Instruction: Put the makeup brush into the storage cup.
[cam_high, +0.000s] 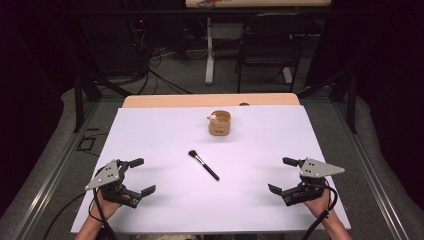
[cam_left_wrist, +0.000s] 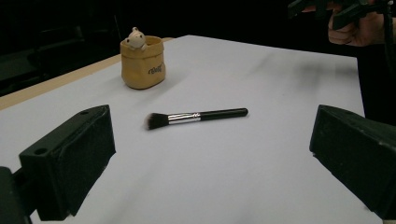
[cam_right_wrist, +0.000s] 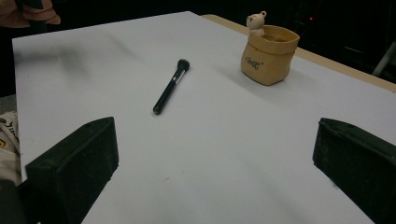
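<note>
So a makeup brush (cam_high: 203, 165) is laid flat around the middle of the white table cover (cam_high: 165, 130), bristle end turned toward the far left, black handle angled toward the near right. Nothing is touching it. Further back, near the far edge of the cover, a little tan pot (cam_high: 220, 123) is stood upright, with a small bear figure (cam_high: 212, 119) perched on its rim; the pot is kept well apart from the brush.

The left gripper (cam_high: 138, 176) is held low over the near left corner of the cover, and its jaws are seen spread wide with nothing between them. In the left gripper view the brush (cam_left_wrist: 196, 116) is framed right between the two black jaws, but farther off across the cover, with the pot (cam_left_wrist: 142, 63) behind it.

Same deal on the other side: the right gripper (cam_high: 282, 175) is held over the near right corner, jaws spread wide, nothing pinched. From the right gripper view the brush (cam_right_wrist: 171, 87) is seen ahead and the pot (cam_right_wrist: 270, 54) off to the right.
</note>
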